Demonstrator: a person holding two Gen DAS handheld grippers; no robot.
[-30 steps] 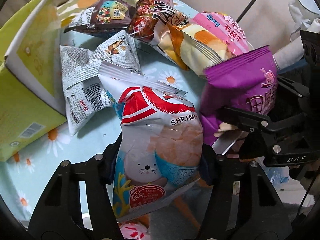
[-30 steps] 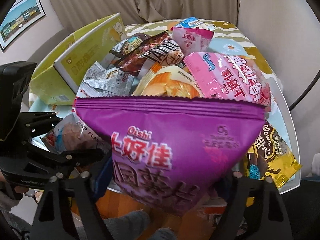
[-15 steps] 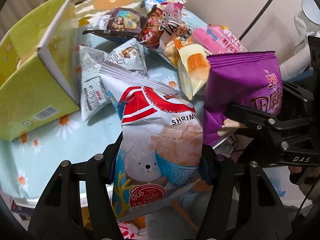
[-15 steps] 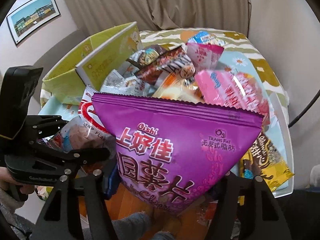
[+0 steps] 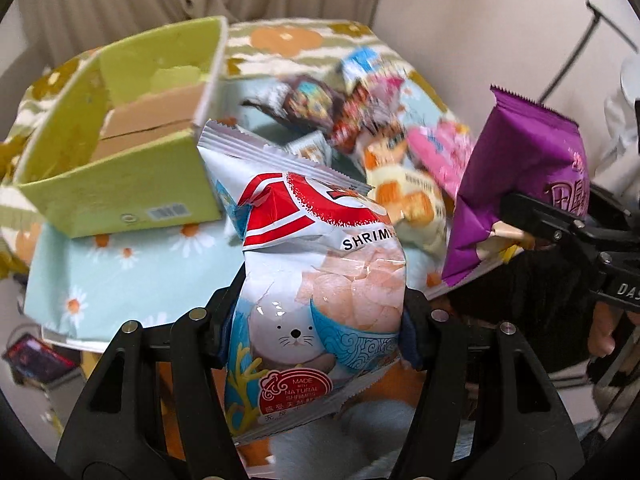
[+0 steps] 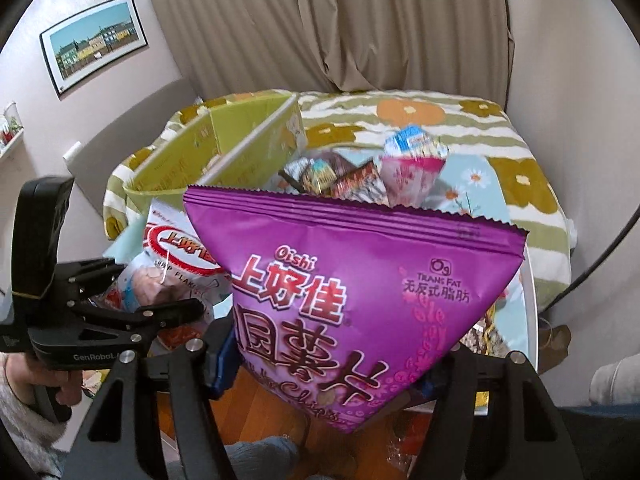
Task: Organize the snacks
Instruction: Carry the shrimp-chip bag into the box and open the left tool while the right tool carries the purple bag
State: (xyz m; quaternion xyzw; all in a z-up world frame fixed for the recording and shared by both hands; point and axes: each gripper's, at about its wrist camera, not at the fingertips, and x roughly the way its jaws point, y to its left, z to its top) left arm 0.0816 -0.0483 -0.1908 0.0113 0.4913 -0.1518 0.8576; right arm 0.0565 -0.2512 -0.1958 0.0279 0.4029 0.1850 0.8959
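Note:
My left gripper (image 5: 320,328) is shut on a white shrimp-flakes bag (image 5: 316,264) with a seal picture, held upright in the air before the table's front edge. My right gripper (image 6: 332,360) is shut on a purple Oishi chips bag (image 6: 352,292), also lifted; it shows at the right in the left wrist view (image 5: 516,184). The shrimp bag shows at the left in the right wrist view (image 6: 176,264). An open green cardboard box (image 5: 120,184) stands on the table at the left, empty inside. Several snack packets (image 5: 376,136) lie piled behind the bags.
The table carries a light blue daisy cloth (image 5: 112,280) and stands against a flowered green blanket (image 6: 520,176). Curtains (image 6: 360,20) hang behind. A framed picture (image 6: 96,40) hangs on the left wall. The floor lies below both grippers.
Both grippers have lifted and pulled back from the table with their bags. The green box's open inside has come into view, and the snack pile sits farther away.

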